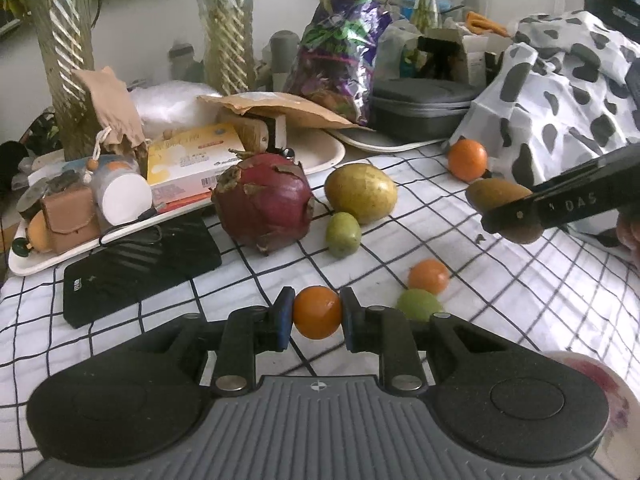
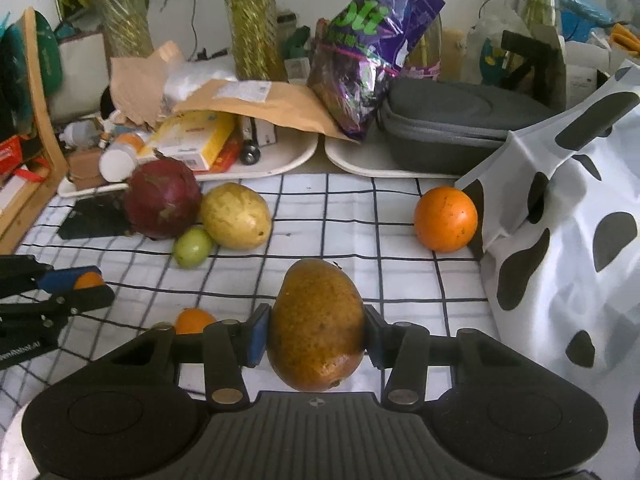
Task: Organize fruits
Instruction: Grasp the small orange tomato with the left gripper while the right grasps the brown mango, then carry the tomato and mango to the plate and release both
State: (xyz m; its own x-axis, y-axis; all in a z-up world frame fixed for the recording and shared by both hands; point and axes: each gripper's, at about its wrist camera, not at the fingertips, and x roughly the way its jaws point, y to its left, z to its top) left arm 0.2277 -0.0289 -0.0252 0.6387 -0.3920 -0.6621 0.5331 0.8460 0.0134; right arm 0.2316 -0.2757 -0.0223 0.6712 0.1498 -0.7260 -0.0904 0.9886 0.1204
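My left gripper is shut on a small orange fruit above the checked cloth. My right gripper is shut on a brown mango; it shows in the left wrist view at the right. On the cloth lie a red dragon fruit, a yellow mango, a small green fruit, an orange, another small orange fruit and a green fruit. The left gripper shows in the right wrist view.
White trays with boxes and clutter stand behind the fruit. A black flat device lies at the left. A cow-patterned bag rises at the right. A grey case, a purple bag and vases stand at the back.
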